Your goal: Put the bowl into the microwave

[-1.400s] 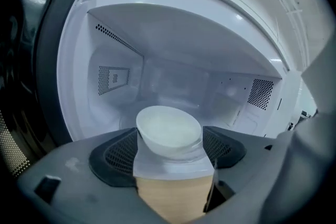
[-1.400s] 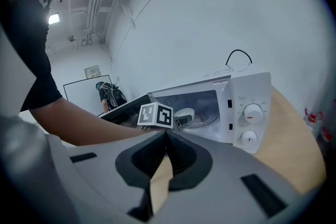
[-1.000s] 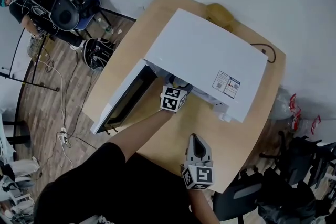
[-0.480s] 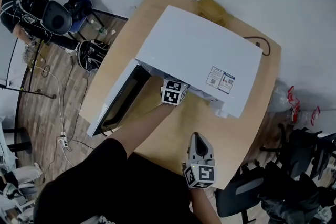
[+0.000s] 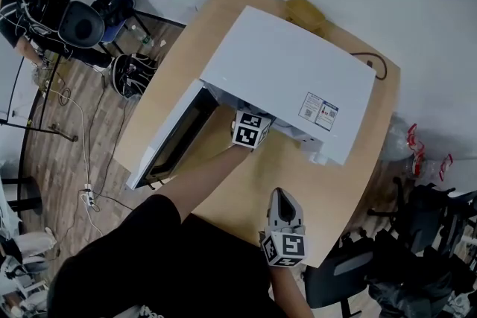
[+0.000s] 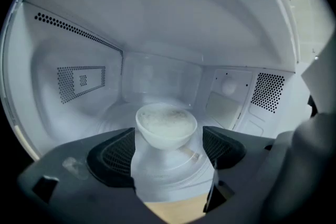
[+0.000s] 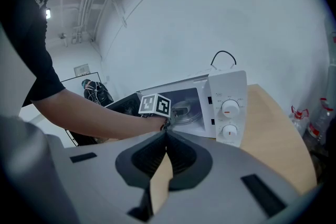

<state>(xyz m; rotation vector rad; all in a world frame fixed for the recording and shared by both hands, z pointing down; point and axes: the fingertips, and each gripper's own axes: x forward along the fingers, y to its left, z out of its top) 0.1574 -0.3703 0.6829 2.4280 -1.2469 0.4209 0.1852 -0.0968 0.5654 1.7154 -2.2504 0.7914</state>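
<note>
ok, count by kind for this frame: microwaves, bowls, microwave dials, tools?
Microwave: 1
Bowl: 1
Dials: 2
Tools: 2 (left tool, right tool)
Total: 6

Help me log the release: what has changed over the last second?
Nothing clearly moved; only the head view shifts slightly. The left gripper stays at the mouth of the open microwave, the right gripper by the near edge of the table. The left jaws now stand apart, the bowl resting inside; earlier pictures cannot show its release.
</note>
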